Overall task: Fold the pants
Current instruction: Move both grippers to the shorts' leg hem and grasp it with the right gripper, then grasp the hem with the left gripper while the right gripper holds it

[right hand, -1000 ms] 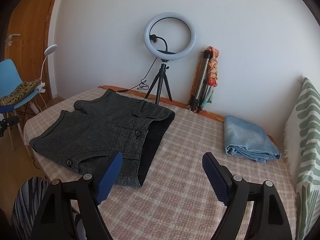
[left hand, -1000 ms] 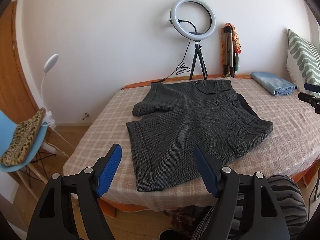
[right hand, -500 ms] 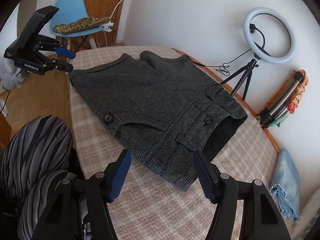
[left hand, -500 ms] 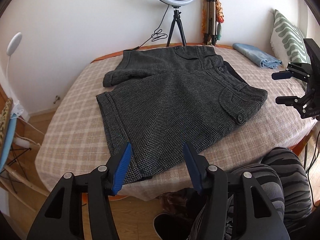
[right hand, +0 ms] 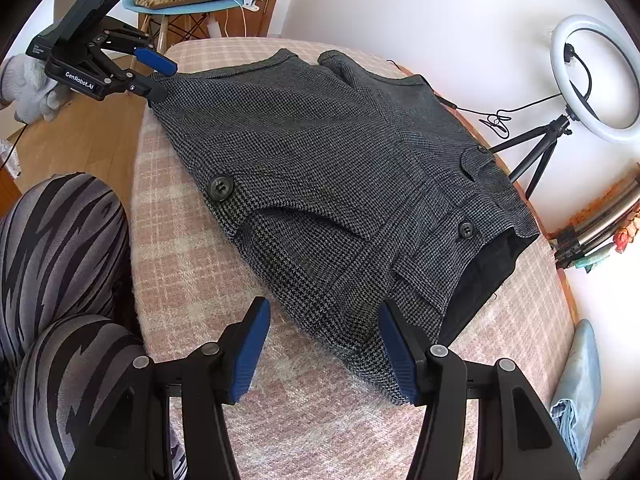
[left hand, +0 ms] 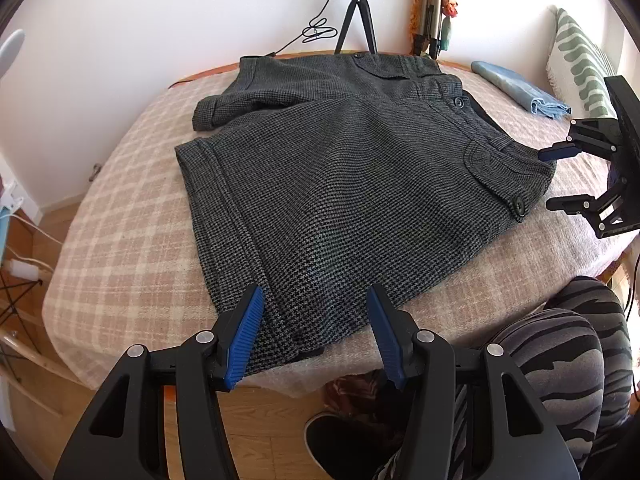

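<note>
We see the pants (left hand: 360, 184), a pair of dark grey houndstooth shorts, spread flat on the table (left hand: 120, 232), which wears a pink and cream checked cloth. In the left wrist view they fill the middle of the frame, hem towards the lower left and waistband with its buttons towards the upper right.

The left gripper (left hand: 316, 332) sits at the bottom centre of that view, its 2 blue pads (left hand: 244, 336) apart, framing the near hem corner of the pants where it reaches the table edge. The jaws have just been closing, but we see a gap on both sides and no pad pressing on the cloth.

The right gripper (right hand: 324, 344) sits at the bottom centre of the right wrist view, its jaws also apart and just now closing, with the near waistband corner lying between them. We cannot make out any pad actually touching the fabric.

Each gripper shows in the other's view: the right one at the right edge beside the waistband, the left one at the upper left by the hem.

A ring light (right hand: 596, 80) on a tripod stands at the wall in the upper right, a folded blue cloth (left hand: 520, 88) lies on the table beyond the waistband, and the person's striped leggings (right hand: 60, 264) fill the lower left.
</note>
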Action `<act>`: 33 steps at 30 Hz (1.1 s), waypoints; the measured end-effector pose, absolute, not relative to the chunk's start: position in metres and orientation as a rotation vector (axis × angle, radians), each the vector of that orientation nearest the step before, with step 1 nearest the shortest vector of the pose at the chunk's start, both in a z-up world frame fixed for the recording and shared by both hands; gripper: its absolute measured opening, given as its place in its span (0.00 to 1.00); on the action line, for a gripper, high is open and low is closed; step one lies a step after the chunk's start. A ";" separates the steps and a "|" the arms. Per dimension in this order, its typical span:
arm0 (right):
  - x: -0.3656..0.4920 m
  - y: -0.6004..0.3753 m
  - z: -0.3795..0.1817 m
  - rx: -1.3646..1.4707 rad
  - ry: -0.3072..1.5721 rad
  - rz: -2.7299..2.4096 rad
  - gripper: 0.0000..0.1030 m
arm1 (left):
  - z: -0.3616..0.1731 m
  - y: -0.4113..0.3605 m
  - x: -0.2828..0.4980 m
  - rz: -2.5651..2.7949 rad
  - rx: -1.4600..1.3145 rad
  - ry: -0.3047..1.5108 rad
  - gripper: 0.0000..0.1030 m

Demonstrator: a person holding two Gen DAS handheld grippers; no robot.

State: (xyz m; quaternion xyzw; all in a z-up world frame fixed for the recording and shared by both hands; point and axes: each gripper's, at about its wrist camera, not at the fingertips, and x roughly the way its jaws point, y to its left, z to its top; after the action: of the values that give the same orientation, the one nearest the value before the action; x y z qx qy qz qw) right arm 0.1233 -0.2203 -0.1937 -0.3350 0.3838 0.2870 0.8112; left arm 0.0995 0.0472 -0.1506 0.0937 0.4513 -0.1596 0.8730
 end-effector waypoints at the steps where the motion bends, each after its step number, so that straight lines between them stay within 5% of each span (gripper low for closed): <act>1: 0.123 -0.220 -0.196 -0.730 0.823 0.607 0.56 | -0.153 0.050 0.101 -0.327 0.191 0.950 0.51; 6: 0.124 -0.215 -0.209 -0.824 0.825 0.566 0.56 | -0.159 0.056 0.101 -0.322 0.188 0.968 0.51; 13: 0.134 -0.214 -0.198 -0.789 0.832 0.573 0.20 | -0.143 0.043 0.085 -0.330 0.318 0.883 0.55; 16: 0.141 -0.212 -0.186 -0.773 0.817 0.559 0.13 | -0.138 0.032 0.075 -0.374 0.382 0.848 0.55; 31: 0.168 -0.211 -0.133 -0.687 0.752 0.501 0.10 | -0.166 0.030 0.094 -0.289 0.521 0.833 0.55; 33: 0.167 -0.212 -0.131 -0.669 0.750 0.500 0.10 | -0.163 0.035 0.099 -0.290 0.491 0.823 0.43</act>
State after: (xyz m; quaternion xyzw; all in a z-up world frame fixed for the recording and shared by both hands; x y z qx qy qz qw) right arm 0.1670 -0.2120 -0.1312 -0.3172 0.3558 0.2370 0.8465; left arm 0.0991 0.0349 -0.1628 0.2353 0.3944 -0.1392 0.8773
